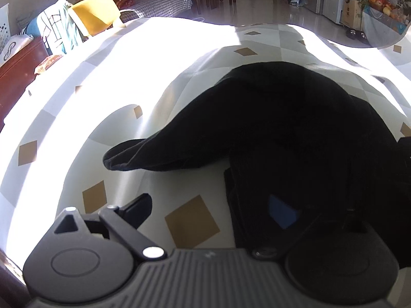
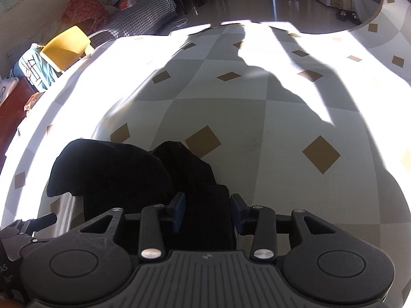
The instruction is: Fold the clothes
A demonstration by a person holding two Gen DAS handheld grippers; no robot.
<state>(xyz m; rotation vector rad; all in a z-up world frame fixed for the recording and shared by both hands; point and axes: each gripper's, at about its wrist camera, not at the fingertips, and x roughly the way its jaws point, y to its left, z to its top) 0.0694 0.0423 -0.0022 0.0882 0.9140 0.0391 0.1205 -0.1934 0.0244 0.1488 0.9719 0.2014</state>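
Note:
A black garment (image 1: 295,128) lies bunched on the table with the checked cloth (image 1: 179,77); one sleeve points left. My left gripper (image 1: 208,210) is open beside the garment's near hem; its left finger (image 1: 136,210) lies on the bare cloth, and its right finger is partly hidden under the fabric. In the right wrist view the same garment (image 2: 115,174) lies near left. My right gripper (image 2: 207,211) has its jaws on both sides of a band of the garment, with the pads (image 2: 179,210) against the fabric.
The tablecloth (image 2: 257,118) has strong sun patches and shadows. A yellow chair (image 1: 95,12) and a teal garment (image 1: 56,30) stand past the left edge. A sofa (image 2: 143,10), dining chairs and a fridge are farther back. The left gripper (image 2: 28,228) shows at bottom left.

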